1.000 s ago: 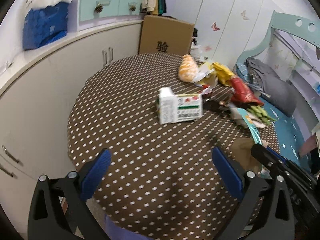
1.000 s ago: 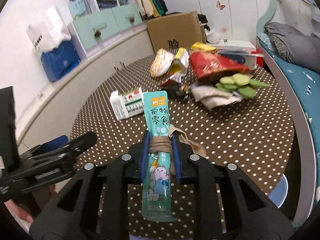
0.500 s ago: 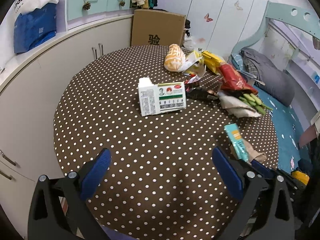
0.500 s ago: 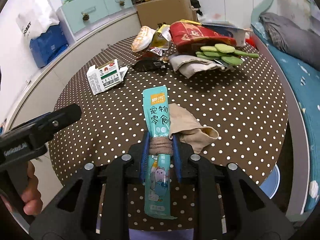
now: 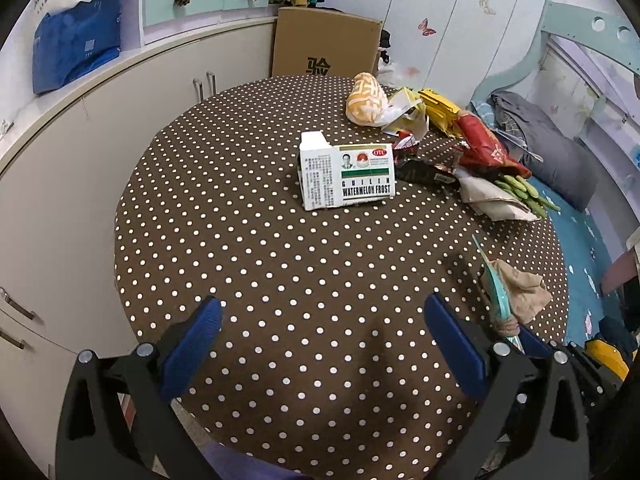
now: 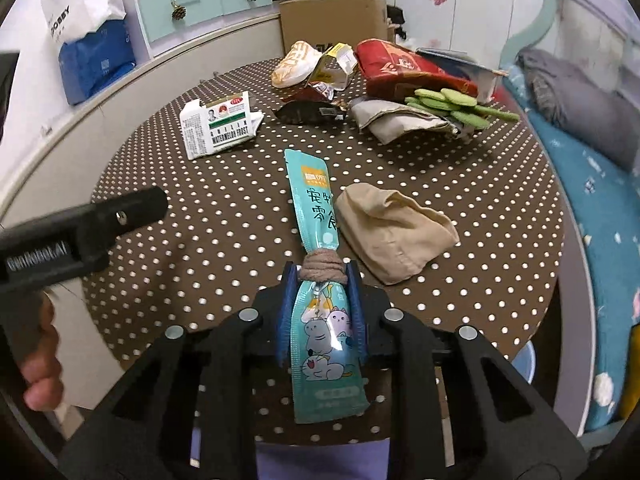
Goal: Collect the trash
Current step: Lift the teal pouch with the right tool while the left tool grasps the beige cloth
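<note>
My right gripper (image 6: pixel 321 270) is shut on a teal pet-snack pouch (image 6: pixel 314 208) and on the bunched cuff of a beige sock (image 6: pixel 394 232). Pouch and sock rest on the brown dotted table (image 6: pixel 224 216) just ahead of the fingers. In the left wrist view the same pouch (image 5: pixel 498 292) and sock (image 5: pixel 520 288) sit at the table's right edge. My left gripper (image 5: pixel 322 306) hangs open over the near edge, holding nothing. A white medicine box (image 5: pixel 346 174) lies mid-table. Crumpled wrappers (image 5: pixel 476 148) are heaped behind it.
A cardboard box (image 5: pixel 324 48) stands behind the table against white cupboards. A bed with blue sheets (image 6: pixel 592 184) runs along the right. Curved beige cabinets (image 5: pixel 60 168) wrap the left side, with a blue bag (image 5: pixel 76 52) on top.
My right gripper has come down with the pouch and sock, and the sock now lies spread on the tablecloth. The left gripper has stayed open and almost still.
</note>
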The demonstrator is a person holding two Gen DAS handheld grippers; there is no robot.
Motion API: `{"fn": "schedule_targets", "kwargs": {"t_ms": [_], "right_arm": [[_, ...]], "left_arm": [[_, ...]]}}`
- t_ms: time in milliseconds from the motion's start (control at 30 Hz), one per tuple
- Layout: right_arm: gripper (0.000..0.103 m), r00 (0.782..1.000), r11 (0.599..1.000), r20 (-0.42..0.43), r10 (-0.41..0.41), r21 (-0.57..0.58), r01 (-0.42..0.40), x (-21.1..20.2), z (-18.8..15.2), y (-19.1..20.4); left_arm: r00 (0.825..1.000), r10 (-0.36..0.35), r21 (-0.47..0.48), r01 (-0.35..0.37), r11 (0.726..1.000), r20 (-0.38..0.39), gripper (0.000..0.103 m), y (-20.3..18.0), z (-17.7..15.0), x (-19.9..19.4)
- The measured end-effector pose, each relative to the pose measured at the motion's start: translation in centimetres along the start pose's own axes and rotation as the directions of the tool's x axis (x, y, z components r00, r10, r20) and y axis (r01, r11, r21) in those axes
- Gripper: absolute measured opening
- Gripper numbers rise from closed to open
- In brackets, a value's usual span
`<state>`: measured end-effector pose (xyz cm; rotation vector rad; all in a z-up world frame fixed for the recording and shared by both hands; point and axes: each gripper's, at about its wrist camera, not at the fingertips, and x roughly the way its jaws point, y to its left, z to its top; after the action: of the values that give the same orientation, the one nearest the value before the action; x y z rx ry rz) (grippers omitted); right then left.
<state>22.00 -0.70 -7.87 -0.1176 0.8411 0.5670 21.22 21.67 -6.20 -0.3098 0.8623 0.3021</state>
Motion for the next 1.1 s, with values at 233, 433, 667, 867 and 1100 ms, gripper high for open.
{"fn": "schedule_targets", "kwargs": {"t_ms": [233, 433, 667, 867, 1100], "right_arm": [[0.025, 0.993, 0.997, 0.095, 0.069, 0.023, -0.071, -3.1, 1.6, -0.2], [0.025, 0.985, 0.996, 0.17, 0.001, 0.082, -0.016, -6.0, 2.6, -3.1], [0.025, 0.978, 0.982, 0.185, -0.098, 0.175, 0.066, -7.4, 1.9, -7.5], [0.025, 0.973, 0.959, 0.157, -0.168, 0.256, 0.124, -8.1, 0.3, -11.3], [0.025, 0.973, 0.933, 0.102, -0.206, 0.322, 0.163, -7.7, -1.7, -14.0]], "left_arm": [[1.0, -0.021, 0.011, 0.021, 1.0, 0.019, 0.099, -0.8, 0.6, -0.6], [0.995, -0.091, 0.078, 0.088, 0.993, 0.034, 0.099, -4.0, 1.3, -0.9], [0.985, -0.175, 0.182, 0.17, 0.968, 0.012, 0.099, -9.2, 1.6, -0.2], [0.975, -0.216, 0.264, 0.223, 0.938, -0.058, 0.099, -13.6, 0.9, 1.8], [0.97, -0.194, 0.32, 0.232, 0.919, -0.146, 0.099, -16.2, -0.4, 5.3]]}}
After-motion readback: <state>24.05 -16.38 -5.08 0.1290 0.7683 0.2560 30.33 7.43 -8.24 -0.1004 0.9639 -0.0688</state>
